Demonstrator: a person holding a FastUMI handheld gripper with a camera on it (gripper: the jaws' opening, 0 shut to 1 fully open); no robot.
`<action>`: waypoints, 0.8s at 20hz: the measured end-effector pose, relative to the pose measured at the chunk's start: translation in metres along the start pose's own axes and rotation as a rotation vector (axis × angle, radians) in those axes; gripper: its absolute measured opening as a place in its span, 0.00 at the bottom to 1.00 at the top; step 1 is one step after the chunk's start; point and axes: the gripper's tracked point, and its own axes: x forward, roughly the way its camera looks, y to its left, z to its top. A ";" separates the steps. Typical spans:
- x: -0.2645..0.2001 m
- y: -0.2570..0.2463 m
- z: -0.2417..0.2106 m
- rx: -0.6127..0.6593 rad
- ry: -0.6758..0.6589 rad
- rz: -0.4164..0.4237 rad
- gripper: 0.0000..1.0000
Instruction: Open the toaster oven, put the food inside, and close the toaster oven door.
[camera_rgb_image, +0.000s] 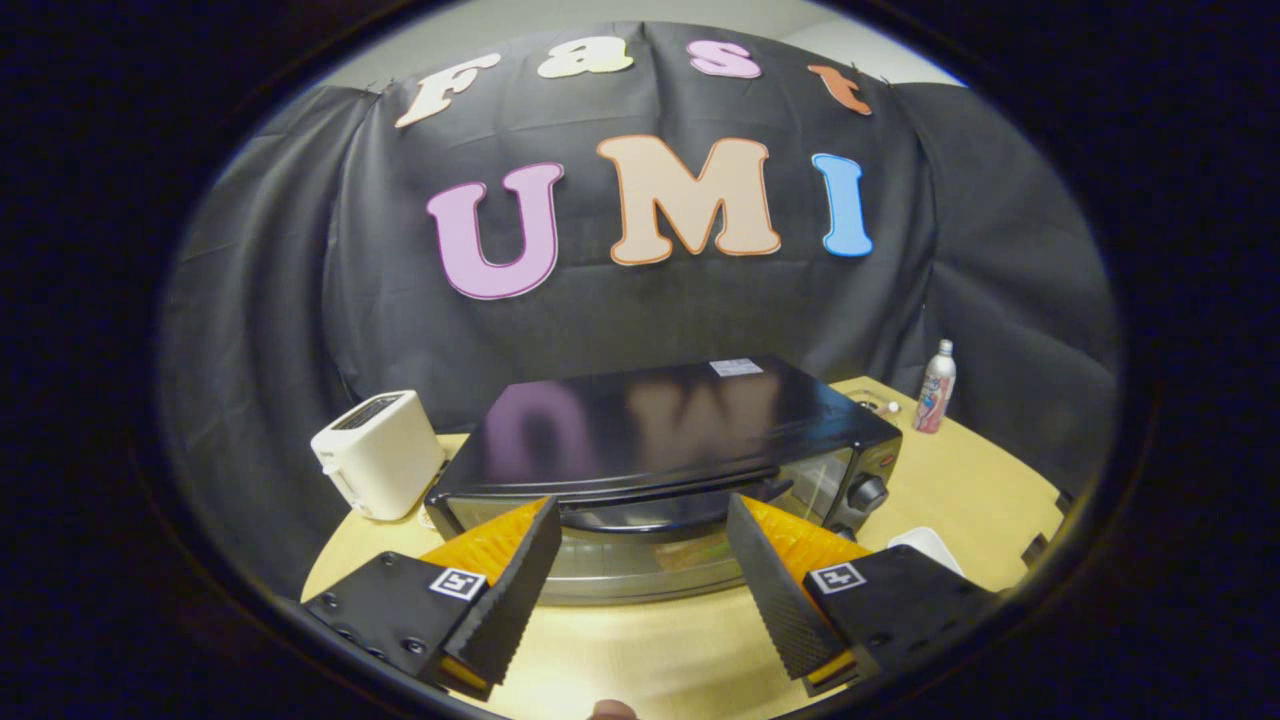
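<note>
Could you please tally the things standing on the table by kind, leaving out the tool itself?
Toaster oven: 1
Toaster: 1
Bottle: 1
White dish, partly hidden by the tool: 1
Total: 4
The tool is open, just short of the oven door.

On the desk there is one oven, one toaster, one bottle and one white dish. There is one tool with two fingers, spread apart, gripping nothing.

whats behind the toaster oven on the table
Behind the toaster oven, to its right, a bottle stands on the table. Directly behind, the oven hides the table. The gripper is open before its door.
</note>
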 end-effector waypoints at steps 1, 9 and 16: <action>-0.003 -0.001 0.003 -0.004 -0.001 0.005 1.00; -0.055 -0.014 0.117 -0.102 -0.110 0.036 1.00; -0.091 -0.022 0.260 -0.150 -0.299 0.027 1.00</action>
